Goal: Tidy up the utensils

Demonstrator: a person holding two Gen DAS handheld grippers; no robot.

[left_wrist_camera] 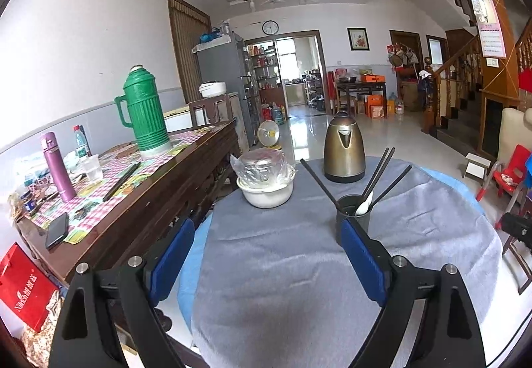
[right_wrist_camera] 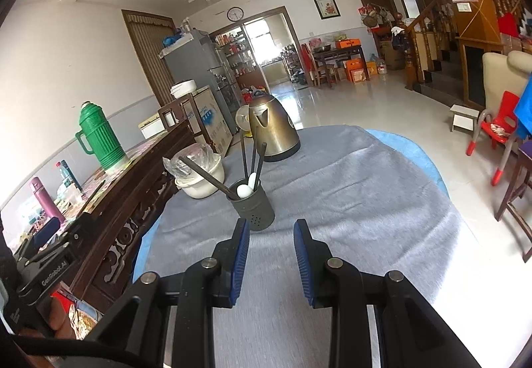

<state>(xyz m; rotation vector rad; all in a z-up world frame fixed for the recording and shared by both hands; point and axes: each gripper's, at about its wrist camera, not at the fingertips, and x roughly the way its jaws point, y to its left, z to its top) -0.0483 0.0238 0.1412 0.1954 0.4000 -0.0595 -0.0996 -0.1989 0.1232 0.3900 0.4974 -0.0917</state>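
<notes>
Chopsticks (right_wrist_camera: 247, 158) upright in holder (right_wrist_camera: 254, 208) (one leaning left), both grippers (right_wrist_camera: 271, 255) empty, apart

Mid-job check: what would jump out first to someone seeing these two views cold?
The dark utensil holder on the grey tablecloth, bristling with black chopsticks and a white spoon. Behind it stands a bronze kettle, to its left a white pot with a plastic-wrapped lid. A green thermos towers on the side table.

Round table (left_wrist_camera: 432, 235) under a grey cloth (left_wrist_camera: 282, 268); on it, dark utensil cup (right_wrist_camera: 254, 211), kettle (left_wrist_camera: 344, 152) behind the cup, white pot (left_wrist_camera: 266, 191) left of the cup.
</notes>
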